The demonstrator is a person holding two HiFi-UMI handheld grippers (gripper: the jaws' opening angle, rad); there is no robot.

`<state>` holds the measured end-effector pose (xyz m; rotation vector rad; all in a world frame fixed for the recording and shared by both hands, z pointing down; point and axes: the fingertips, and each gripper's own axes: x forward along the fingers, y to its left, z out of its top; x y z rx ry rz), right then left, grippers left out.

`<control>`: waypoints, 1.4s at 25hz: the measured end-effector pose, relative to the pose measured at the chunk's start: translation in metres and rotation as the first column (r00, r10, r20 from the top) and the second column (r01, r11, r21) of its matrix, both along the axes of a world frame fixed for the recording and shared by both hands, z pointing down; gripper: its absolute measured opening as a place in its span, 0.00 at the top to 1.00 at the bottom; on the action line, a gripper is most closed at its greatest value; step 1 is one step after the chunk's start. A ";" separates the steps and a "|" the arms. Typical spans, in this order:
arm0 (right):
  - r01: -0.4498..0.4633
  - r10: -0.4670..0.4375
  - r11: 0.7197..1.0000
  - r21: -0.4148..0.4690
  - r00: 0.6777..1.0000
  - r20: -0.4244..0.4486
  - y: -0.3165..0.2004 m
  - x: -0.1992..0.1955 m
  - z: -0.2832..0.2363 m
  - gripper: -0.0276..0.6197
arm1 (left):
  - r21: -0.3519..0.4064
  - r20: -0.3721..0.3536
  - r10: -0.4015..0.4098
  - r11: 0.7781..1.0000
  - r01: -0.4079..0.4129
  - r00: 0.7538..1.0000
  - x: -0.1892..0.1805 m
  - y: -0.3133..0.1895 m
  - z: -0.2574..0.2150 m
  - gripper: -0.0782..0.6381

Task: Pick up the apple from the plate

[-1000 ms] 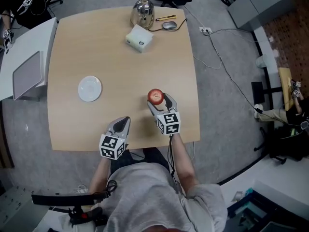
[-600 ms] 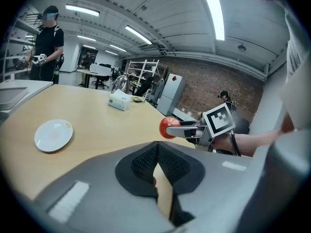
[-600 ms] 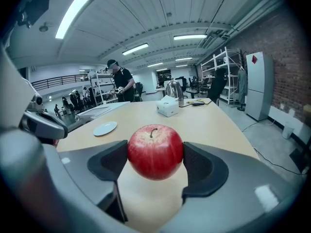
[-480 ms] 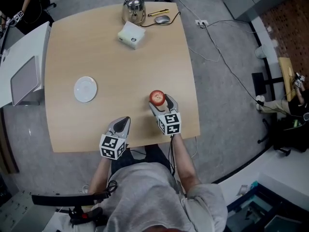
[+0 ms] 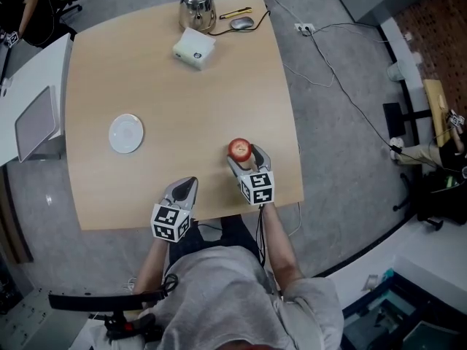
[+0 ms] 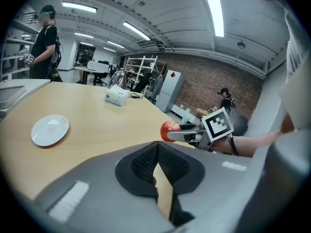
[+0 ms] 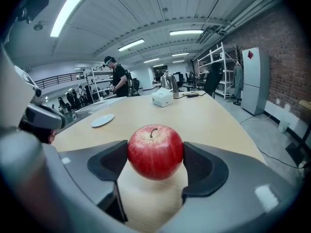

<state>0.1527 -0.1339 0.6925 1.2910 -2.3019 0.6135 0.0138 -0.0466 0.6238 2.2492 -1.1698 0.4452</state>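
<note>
Between the jaws of the right gripper [image 5: 246, 162] sits the red apple [image 7: 155, 151], squeezed on both sides. The person's arm reaches straight out. To its left, the left gripper [image 5: 184, 189] is closed tight on nothing. Farther left, the white plate [image 5: 126, 133] lies on the wooden table [image 5: 182, 86], with grey floor around.
</note>
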 end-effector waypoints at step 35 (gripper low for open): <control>-0.036 0.035 0.999 -0.040 0.999 -0.023 0.034 0.017 0.038 0.39 | -0.001 0.018 0.044 0.999 -0.044 0.999 0.012 0.015 0.001 0.86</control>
